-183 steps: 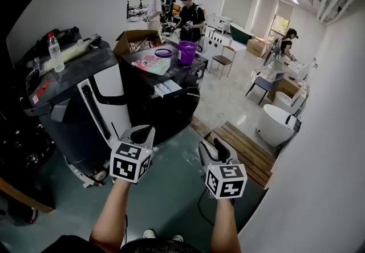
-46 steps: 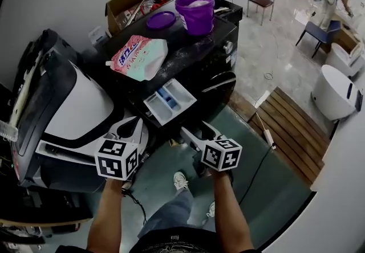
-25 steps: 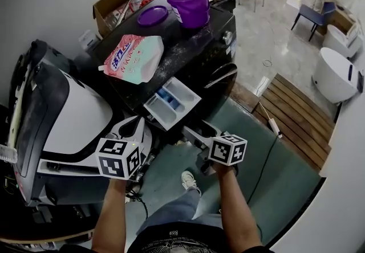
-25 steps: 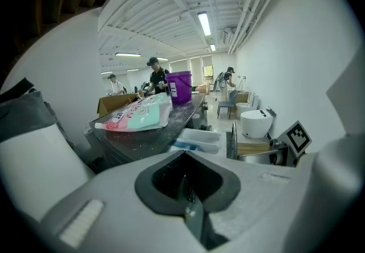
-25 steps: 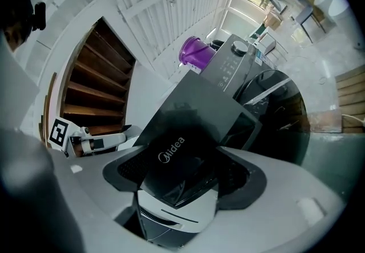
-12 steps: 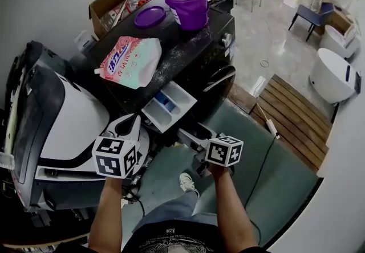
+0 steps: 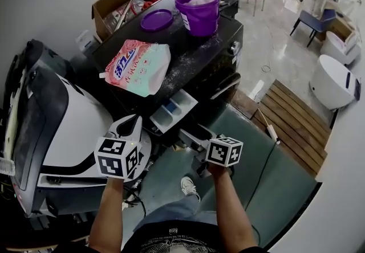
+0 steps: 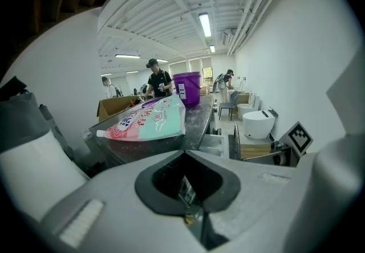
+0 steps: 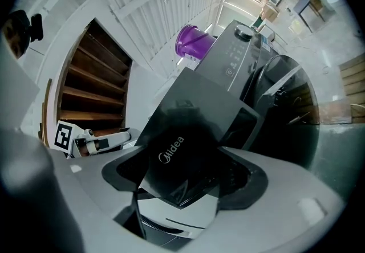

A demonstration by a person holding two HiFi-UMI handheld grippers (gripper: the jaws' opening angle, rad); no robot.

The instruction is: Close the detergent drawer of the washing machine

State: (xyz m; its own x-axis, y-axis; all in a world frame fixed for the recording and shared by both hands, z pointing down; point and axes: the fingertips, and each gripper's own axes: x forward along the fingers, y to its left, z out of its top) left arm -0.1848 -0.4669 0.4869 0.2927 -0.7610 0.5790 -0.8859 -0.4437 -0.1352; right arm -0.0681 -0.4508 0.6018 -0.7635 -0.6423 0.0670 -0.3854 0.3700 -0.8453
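The black washing machine point(image 7: 211, 66) has its detergent drawer point(image 7: 171, 112) sticking out partway at the front left corner, white inside. My right gripper point(image 7: 191, 134) is shut, with its tips against the drawer's dark front panel point(image 9: 177, 152), which bears a Midea logo. My left gripper point(image 7: 130, 126) is shut on nothing and hangs left of the drawer, apart from it. From the left gripper view the drawer point(image 8: 219, 143) shows just beyond the jaws, under the machine's top edge.
A pink detergent bag point(image 7: 137, 66), a purple bucket point(image 7: 198, 9) and a purple lid point(image 7: 157, 20) lie on the machine's top. A large white and black machine point(image 7: 63, 126) stands close at the left. A wooden platform point(image 7: 296, 126) lies at the right.
The drawer sticks out less than half a second ago; it has slid inward with my right gripper against its front. The left gripper has hardly moved.
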